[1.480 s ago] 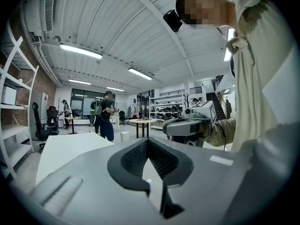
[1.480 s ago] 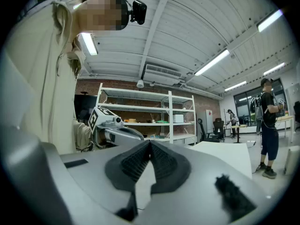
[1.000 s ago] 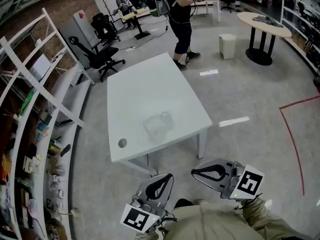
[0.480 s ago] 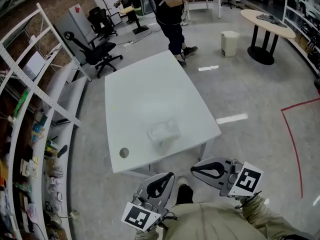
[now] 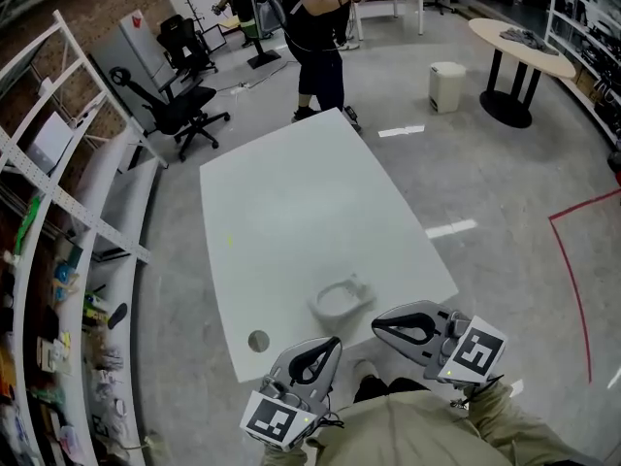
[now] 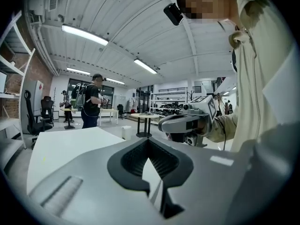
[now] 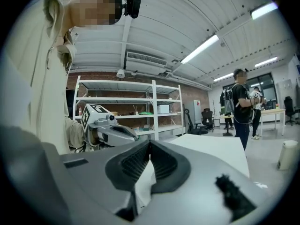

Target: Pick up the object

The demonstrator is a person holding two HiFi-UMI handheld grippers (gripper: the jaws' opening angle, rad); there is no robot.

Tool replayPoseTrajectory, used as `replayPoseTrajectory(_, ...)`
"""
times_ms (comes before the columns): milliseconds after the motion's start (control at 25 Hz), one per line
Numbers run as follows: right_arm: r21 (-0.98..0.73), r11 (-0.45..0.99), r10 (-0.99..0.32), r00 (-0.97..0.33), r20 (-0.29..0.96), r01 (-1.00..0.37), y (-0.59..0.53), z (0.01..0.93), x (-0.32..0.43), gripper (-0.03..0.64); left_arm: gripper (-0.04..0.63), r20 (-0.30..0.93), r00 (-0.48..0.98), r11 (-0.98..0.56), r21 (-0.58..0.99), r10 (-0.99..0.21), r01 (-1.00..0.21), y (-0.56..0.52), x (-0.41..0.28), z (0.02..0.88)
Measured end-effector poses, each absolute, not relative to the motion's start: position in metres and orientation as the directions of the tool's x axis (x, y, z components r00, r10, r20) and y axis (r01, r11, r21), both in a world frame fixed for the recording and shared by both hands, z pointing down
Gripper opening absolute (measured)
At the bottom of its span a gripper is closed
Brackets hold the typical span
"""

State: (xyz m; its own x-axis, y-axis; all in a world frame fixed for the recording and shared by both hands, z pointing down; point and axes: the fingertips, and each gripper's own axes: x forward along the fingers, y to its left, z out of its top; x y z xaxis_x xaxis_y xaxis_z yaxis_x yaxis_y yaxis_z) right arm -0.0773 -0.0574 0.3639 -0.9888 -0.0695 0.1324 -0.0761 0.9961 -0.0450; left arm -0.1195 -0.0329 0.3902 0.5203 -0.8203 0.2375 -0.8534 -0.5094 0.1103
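A small translucent whitish container (image 5: 342, 299) sits on the white table (image 5: 291, 202), close to its near edge. My left gripper (image 5: 330, 344) is held low, just short of that edge, shut and empty. My right gripper (image 5: 379, 331) hangs beside it to the right of the container, also shut with nothing in it. In the left gripper view the jaws (image 6: 149, 157) are pressed together, and the right gripper (image 6: 187, 121) shows beyond them. The right gripper view shows its jaws (image 7: 148, 159) closed, with the left gripper (image 7: 110, 131) alongside. The container is hidden in both gripper views.
A round grey grommet (image 5: 258, 341) marks the table's near left corner. A person (image 5: 315, 27) stands at the far end. An office chair (image 5: 165, 105) and white shelving (image 5: 58, 202) are on the left. A round table (image 5: 519, 47), a white bin (image 5: 444, 85) and red floor tape (image 5: 568, 270) lie to the right.
The table and the container have come closer to both grippers. The person at the far end has stepped nearer to the table. Both grippers have stayed shut.
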Motion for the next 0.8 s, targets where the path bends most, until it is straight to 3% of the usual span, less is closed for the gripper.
replayPoseTrajectory(400,-0.155,0.972,-0.136,-0.958,0.253,-0.179,-0.110,0.416,-0.091,0.005,0.005,0.309,0.537,-0.518,0.150,-0.785,-0.842,-0.077,-0.138,0.442)
replayPoseTrajectory(640,-0.229,0.928,-0.194,-0.905,0.377,-0.294,-0.145,0.463,-0.098,0.024,0.006,0.415,0.457,-0.432,0.159,-0.787,-0.888,-0.092,-0.155,0.477)
replayPoseTrajectory(800,-0.274,0.902,-0.186,-0.873,0.451,-0.333,-0.159,0.494,-0.104,0.168,0.234,0.517,0.395,-0.378,0.145,-0.760,-0.915,-0.102,-0.166,0.508)
